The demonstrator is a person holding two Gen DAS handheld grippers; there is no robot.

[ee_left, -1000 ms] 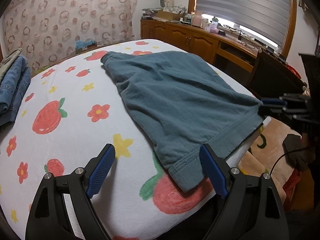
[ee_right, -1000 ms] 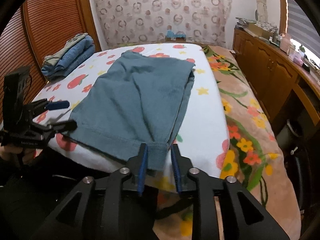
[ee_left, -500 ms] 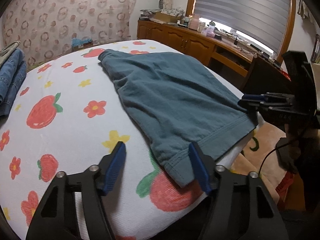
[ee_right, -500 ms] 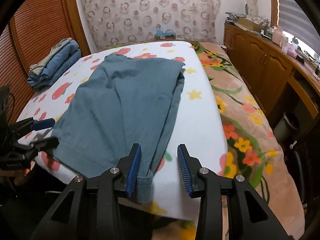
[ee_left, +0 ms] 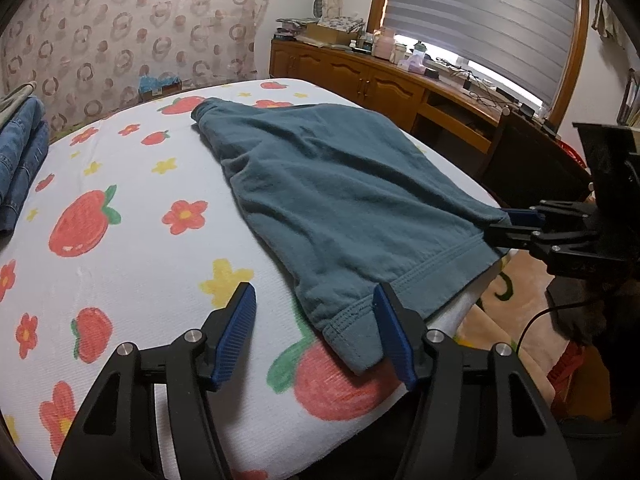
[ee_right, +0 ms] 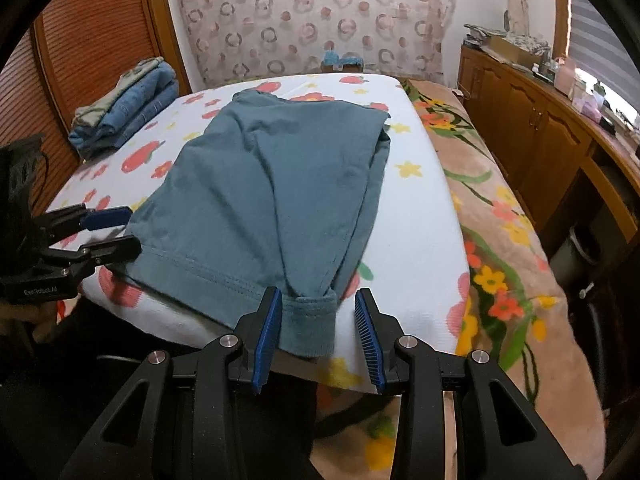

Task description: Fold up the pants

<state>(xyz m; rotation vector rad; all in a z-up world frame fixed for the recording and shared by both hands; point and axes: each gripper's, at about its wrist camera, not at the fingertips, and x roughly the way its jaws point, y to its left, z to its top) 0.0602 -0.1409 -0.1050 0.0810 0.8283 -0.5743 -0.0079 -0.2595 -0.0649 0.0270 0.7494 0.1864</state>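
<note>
Teal pants (ee_left: pixel 332 196) lie folded on the white fruit-print bed (ee_left: pixel 120 264), hem toward me; they also show in the right wrist view (ee_right: pixel 272 196). My left gripper (ee_left: pixel 316 336) is open, with the near left hem corner (ee_left: pixel 356 340) between its fingers. My right gripper (ee_right: pixel 318 334) is open around the near right hem corner (ee_right: pixel 310 328). Each gripper shows in the other's view: the right one (ee_left: pixel 504 224) at the far hem corner, the left one (ee_right: pixel 116 232) at the left hem edge.
A stack of folded jeans (ee_right: pixel 124 108) sits at the bed's far left. A floral blanket (ee_right: pixel 500 240) covers the bed's right side. A wooden cabinet (ee_right: pixel 540 128) with clutter runs along the right wall. The bed's front edge (ee_right: pixel 200 320) is just below the grippers.
My right gripper has opened, from nearly shut on the hem corner to wide around it. My left gripper has narrowed and moved closer to its hem corner.
</note>
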